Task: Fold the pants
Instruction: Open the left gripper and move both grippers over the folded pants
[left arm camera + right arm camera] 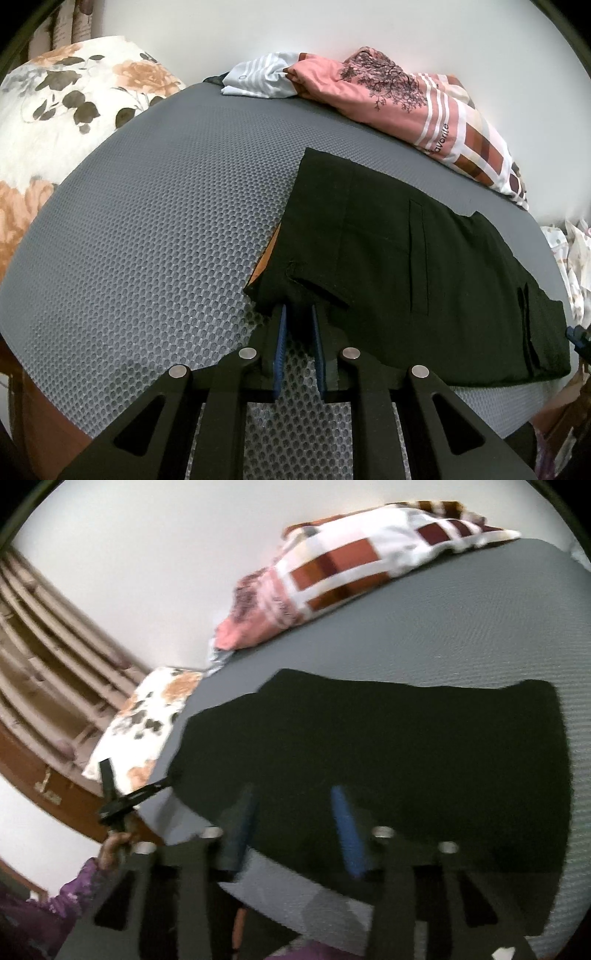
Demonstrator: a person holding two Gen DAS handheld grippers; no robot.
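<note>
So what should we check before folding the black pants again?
1. Left gripper holding a pants corner: ok, its jaws are pinched on the black cloth.
2. Right gripper holding the pants: not ok, its jaws are apart above the cloth, gripping nothing.
3. Pants lying flat on the grey mat: ok, mostly smooth.
4. Room on the mat for folding: ok, bare mat lies beside the pants.
5. Pink patterned bedding out of the way: ok, it lies at the far edge, apart from the pants.
6. Right view sharp enough for aiming: not ok, it is blurred.
</note>
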